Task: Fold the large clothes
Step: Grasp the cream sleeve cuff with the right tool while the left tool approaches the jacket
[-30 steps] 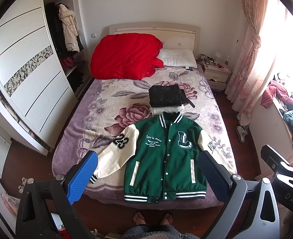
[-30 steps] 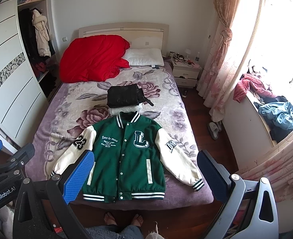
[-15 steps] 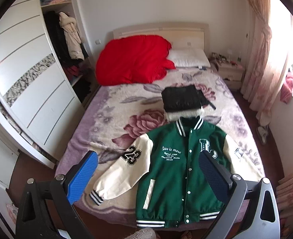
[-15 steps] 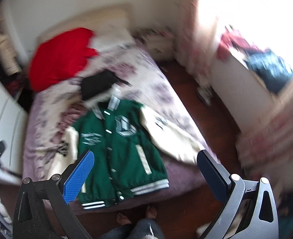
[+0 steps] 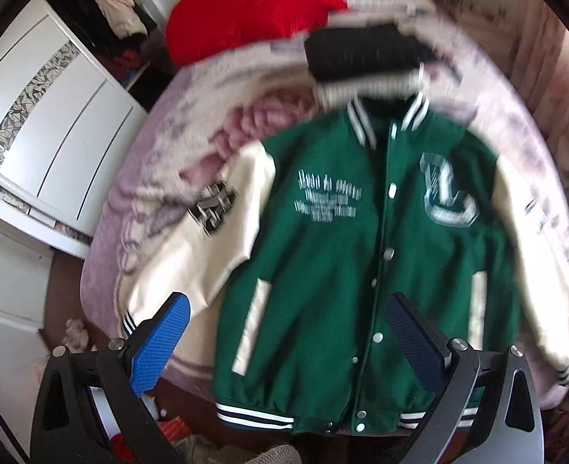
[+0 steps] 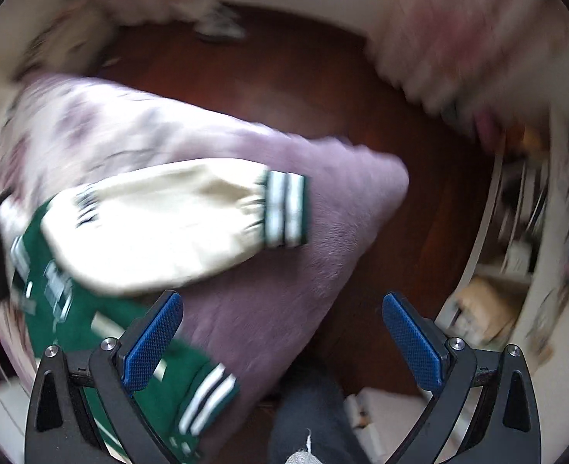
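Note:
A green varsity jacket (image 5: 346, 255) with cream sleeves lies flat, front up, at the foot of the bed (image 5: 137, 178). My left gripper (image 5: 284, 332) hovers open above its lower front, nothing between the blue pads. In the right wrist view the jacket's cream sleeve (image 6: 160, 220) with a striped cuff (image 6: 284, 208) lies on the purple blanket (image 6: 304, 278) near the bed's corner. My right gripper (image 6: 280, 332) stands open over the blanket, just short of that sleeve. Both views are blurred by motion.
A folded black garment (image 5: 362, 54) lies beyond the jacket's collar, and a red duvet (image 5: 253, 4) is at the head of the bed. A white wardrobe (image 5: 52, 123) stands at the left. Dark wooden floor (image 6: 323, 92) surrounds the bed corner. A person's leg (image 6: 307, 417) shows at the bottom.
Both grippers have dropped toward the bed. The left one now looks closely at the jacket's front. The right one has swung right and down onto the jacket's sleeve and the bed corner.

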Motion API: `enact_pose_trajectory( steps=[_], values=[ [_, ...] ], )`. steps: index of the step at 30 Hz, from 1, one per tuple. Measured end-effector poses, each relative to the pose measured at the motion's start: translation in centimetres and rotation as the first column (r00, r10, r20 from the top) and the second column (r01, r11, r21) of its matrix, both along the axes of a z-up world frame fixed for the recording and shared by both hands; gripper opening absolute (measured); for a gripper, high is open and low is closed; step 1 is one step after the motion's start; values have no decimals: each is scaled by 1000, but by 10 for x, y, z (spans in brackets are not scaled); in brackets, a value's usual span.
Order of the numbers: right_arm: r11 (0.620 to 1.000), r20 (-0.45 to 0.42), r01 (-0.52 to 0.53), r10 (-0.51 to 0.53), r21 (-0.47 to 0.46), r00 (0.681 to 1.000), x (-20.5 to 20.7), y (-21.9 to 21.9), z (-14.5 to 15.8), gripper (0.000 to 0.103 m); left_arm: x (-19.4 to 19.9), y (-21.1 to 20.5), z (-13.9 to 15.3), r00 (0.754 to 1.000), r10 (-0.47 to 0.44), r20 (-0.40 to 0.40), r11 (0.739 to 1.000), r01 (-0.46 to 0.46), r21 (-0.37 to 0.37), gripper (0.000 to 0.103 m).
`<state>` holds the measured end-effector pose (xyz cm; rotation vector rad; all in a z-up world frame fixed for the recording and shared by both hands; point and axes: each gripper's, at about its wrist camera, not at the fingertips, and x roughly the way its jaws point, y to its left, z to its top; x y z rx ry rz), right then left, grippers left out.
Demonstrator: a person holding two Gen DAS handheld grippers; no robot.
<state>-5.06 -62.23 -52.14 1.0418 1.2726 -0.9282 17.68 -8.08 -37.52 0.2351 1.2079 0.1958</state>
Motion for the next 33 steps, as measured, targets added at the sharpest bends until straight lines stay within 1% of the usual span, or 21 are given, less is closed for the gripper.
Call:
enact_pose_trajectory(
  steps=[3,4,6,7,9,11,12,13,14,15,17,19,21,22,24,27,28,29,31,32,33],
  values=[
    [991,56,105,-110,84,992,-16,-45,-81,103,8,-12,-49,997,25,-70,1000,-25,2,103],
    [987,73,121,-129,106,989,-16,-51,-102,103,9,-16,-63,995,28,-90,1000,-27,10,103],
    [979,91,137,-152,149,984,-14,-55,-134,103,13,-27,-83,993,22,-116,999,-19,29,103],
    [973,124,148,-171,179,977,-13,-58,-153,103,14,-35,-91,992,15,-122,999,-10,41,103],
    [960,153,152,-191,233,970,-3,-56,-175,103,17,-48,-104,992,-5,-123,998,12,56,103],
    [946,210,150,-215,288,954,8,-53,-189,97,21,-63,-114,992,-29,-127,997,38,63,103],
    [950,209,137,-200,282,957,15,-50,-192,95,23,-70,-118,991,-41,-131,997,49,63,103],
    [963,205,109,-162,245,965,23,-46,-189,79,25,-80,-122,989,-62,-135,996,70,56,103],
    [974,195,73,-116,214,974,29,-45,-185,53,26,-88,-124,988,-79,-136,995,86,49,103],
    [982,194,29,-66,186,979,35,-46,-181,46,28,-97,-125,986,-98,-135,994,104,40,103],
    [990,213,14,-44,144,976,39,-55,-166,30,36,-122,-129,981,-149,-127,988,153,23,103],
    [998,248,13,-29,66,968,42,-74,-140,24,50,-146,-132,975,-185,-121,983,185,-17,103],
    [1000,281,23,-26,14,959,48,-97,-120,21,69,-167,-138,970,-209,-122,977,202,-61,103],
    [1000,303,17,-10,-22,953,56,-113,-109,19,84,-184,-144,965,-232,-121,970,219,-108,103],
    [996,312,3,23,-84,950,75,-137,-93,16,107,-207,-158,960,-250,-129,961,230,-153,103],
    [985,300,-36,86,-167,950,113,-168,-79,12,155,-238,-190,961,-246,-123,962,226,-151,103],
    [978,278,-52,108,-203,954,128,-179,-78,11,163,-244,-198,961,-243,-131,964,225,-139,103],
    [973,262,-60,118,-221,958,145,-188,-74,11,176,-250,-216,959,-242,-148,967,225,-123,103],
    [965,224,-72,131,-253,966,169,-205,-73,10,189,-254,-239,954,-235,-185,970,218,-112,103],
    [964,220,-74,132,-256,967,180,-215,-69,10,194,-254,-248,952,-238,-190,968,218,-124,103],
    [962,217,-77,136,-262,967,189,-220,-67,10,195,-255,-250,953,-247,-178,966,228,-122,103]
  ],
)
